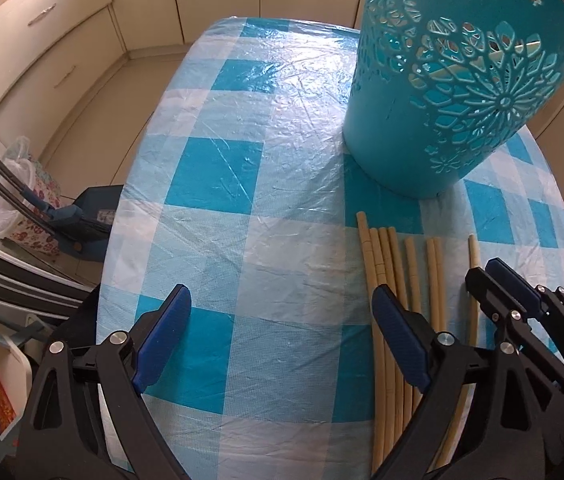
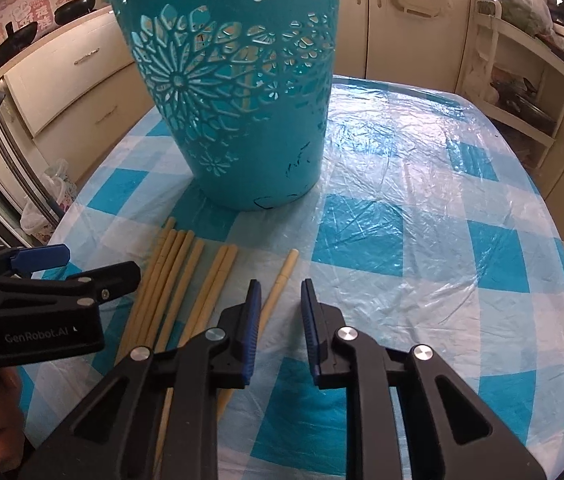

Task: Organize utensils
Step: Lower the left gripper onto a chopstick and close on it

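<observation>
Chopsticks (image 2: pixel 185 280) are laid side by side on the checked table (image 2: pixel 422 216), tips toward the teal cut-out basket (image 2: pixel 233 92), which stands just beyond them; pale sticks can be made out inside it through the cut-outs. One chopstick (image 2: pixel 279 284) lies slightly apart on the right of the row.

Right tool (image 2: pixel 279 332) is seen narrowed to a small gap, nothing between the pads, hovering just beside that lone stick. Left tool (image 1: pixel 282 344) is held wide and empty, above the left of the row.

Step is judged to be the pick of the lone stick. Right tool should be shifted left so the stick is straddled, lowered until the pads flank it mid-length, then closed. Neighbouring sticks should be kept out of the gap. A mid-length grip is advised, so tilt is limited when it is carried to the basket.
</observation>
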